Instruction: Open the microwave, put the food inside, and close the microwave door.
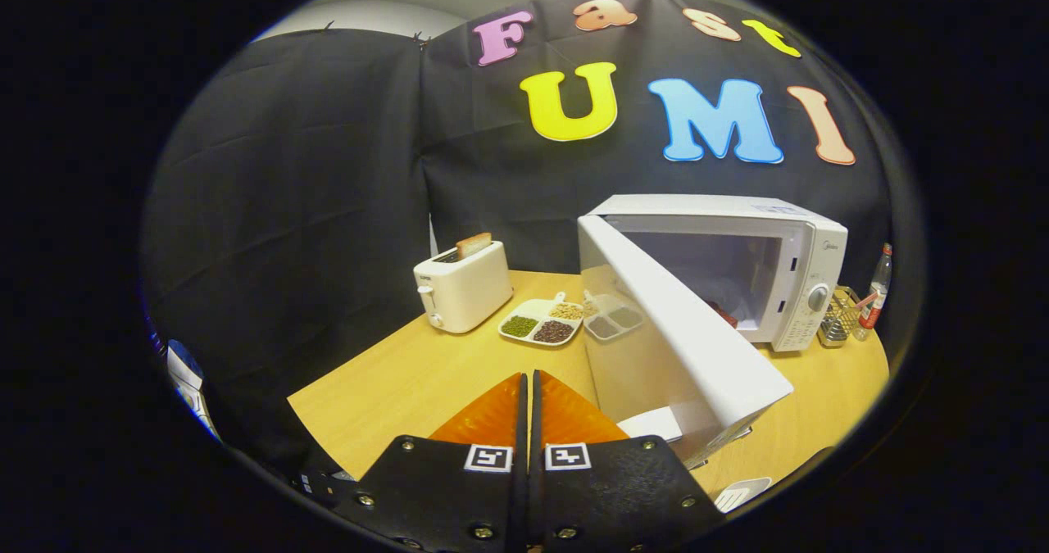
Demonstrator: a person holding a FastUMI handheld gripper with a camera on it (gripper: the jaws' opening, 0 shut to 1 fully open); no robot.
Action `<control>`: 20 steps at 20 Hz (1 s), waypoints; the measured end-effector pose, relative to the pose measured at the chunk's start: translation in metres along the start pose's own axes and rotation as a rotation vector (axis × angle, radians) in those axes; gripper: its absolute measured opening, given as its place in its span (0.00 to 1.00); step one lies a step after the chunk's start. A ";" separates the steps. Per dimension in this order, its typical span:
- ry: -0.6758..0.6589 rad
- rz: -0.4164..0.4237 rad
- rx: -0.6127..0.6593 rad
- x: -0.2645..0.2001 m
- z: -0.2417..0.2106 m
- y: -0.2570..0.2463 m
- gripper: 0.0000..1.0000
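A white microwave [807, 258] stands on the wooden table [410, 381], beyond my fingers and to their right. Its door [680, 332] is swung wide open toward me, the door's free edge close beside my fingertips. Something reddish [723, 313] lies low inside the cavity, partly hidden by the door; I cannot tell what it is. My gripper [529, 377] hovers over the table in front of the microwave, its two fingers pressed together with nothing between them.
A white toaster [463, 287] with a slice of bread [474, 245] stands at the back left. A divided white plate of beans and grains [542, 321] lies between toaster and microwave. A wire rack [836, 317] and a bottle [875, 295] sit right of the microwave.
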State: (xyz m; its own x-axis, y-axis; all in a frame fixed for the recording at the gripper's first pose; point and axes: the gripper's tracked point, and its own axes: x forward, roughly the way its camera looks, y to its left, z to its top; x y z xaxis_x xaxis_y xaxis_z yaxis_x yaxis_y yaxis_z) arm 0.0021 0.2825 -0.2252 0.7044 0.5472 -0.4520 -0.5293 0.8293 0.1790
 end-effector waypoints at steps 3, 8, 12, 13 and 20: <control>-0.005 -0.057 0.013 0.003 0.005 -0.030 0.01; -0.005 -0.135 0.030 0.014 0.014 -0.075 0.01; -0.010 -0.194 0.046 0.026 0.024 -0.113 0.01; -0.015 -0.204 0.047 0.029 0.029 -0.122 0.01; -0.028 -0.257 0.038 0.051 0.043 -0.172 0.00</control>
State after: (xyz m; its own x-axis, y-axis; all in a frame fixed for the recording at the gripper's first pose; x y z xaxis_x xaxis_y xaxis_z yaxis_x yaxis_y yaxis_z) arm 0.1492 0.1725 -0.2416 0.8269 0.3200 -0.4624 -0.3130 0.9450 0.0943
